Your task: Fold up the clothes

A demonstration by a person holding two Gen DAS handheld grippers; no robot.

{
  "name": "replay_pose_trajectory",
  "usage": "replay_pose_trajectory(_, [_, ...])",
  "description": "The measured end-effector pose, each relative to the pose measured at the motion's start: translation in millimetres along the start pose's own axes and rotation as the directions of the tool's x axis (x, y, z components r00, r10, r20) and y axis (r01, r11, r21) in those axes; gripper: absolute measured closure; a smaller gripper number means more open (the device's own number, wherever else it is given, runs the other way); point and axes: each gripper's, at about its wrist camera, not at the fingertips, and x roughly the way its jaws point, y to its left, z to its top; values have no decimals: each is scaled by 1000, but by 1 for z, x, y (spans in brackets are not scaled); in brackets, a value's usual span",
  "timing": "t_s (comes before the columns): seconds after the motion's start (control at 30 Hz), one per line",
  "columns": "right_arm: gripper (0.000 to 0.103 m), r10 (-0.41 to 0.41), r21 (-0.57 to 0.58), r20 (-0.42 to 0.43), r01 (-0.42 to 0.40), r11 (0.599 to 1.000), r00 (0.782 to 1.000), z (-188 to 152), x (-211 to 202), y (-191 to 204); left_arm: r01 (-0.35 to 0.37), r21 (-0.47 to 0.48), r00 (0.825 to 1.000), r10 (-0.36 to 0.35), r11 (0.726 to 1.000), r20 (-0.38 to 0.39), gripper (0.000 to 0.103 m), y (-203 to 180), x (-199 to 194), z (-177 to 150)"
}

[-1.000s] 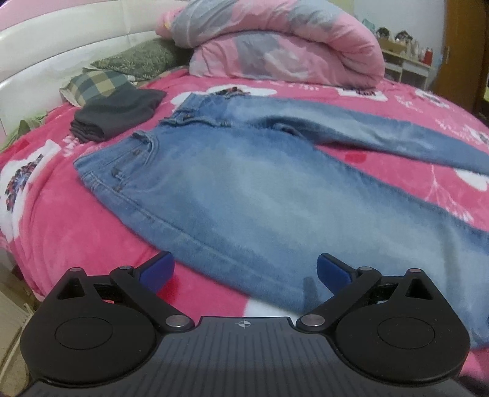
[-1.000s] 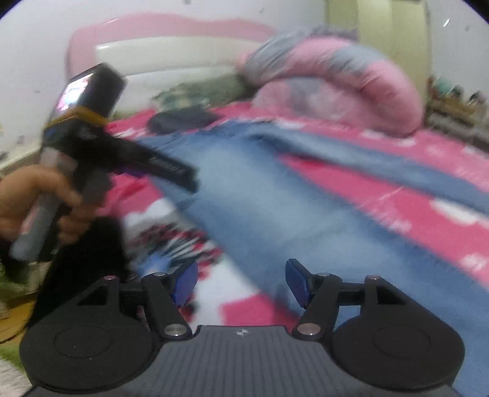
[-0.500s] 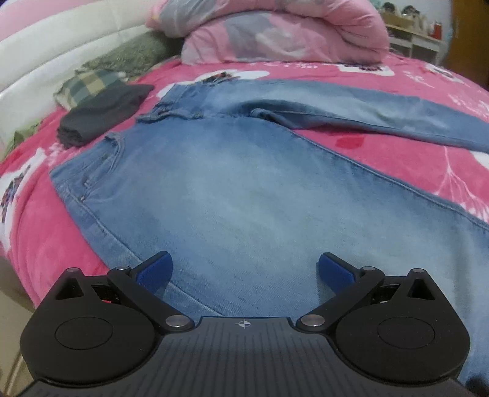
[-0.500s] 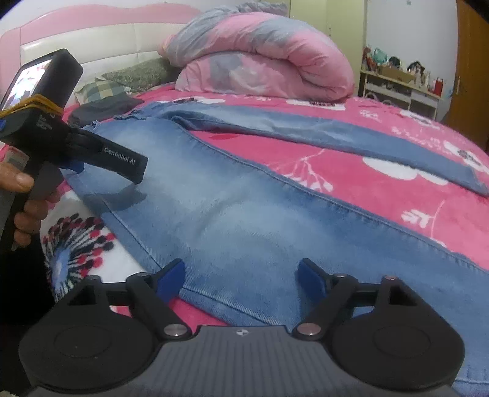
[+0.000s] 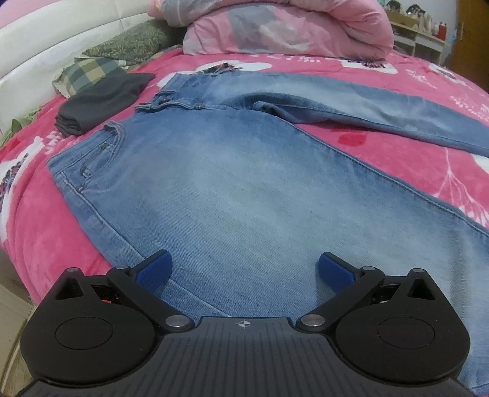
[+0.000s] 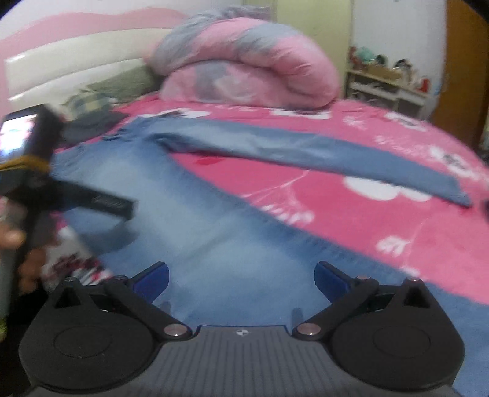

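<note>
Now both tools, left (image 5: 243, 270) and right (image 6: 241, 279), seemingly gape over jeans (image 5: 244, 189).

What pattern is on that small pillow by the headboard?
The small pillow has a green-and-cream check, clearest in the left wrist view.

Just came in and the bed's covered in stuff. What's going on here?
A person is holding a two-finger gripper in each hand to fold clothes. A pair of light blue denim jeans lies spread flat on the pink floral bedspread, legs apart and nothing folded yet. The left gripper and the right gripper are both open above the nearer leg, gripping nothing. A folded dark grey garment sits beside the waistband, and a rolled pink and grey duvet lies by the headboard.
</note>
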Motion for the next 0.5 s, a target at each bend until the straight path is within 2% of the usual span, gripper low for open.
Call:
replay_pose_trajectory(0.4, [0,-91,66,-116,99,993,989,-20,32,6,2,-4,1000,-2,1000,-10,0,1,1,1])
replay_pose_trajectory(0.5, [0,-85,81,-122,96,992,989,-20,32,3,6,-5,1000,-6,1000,-11,0,2,1,0])
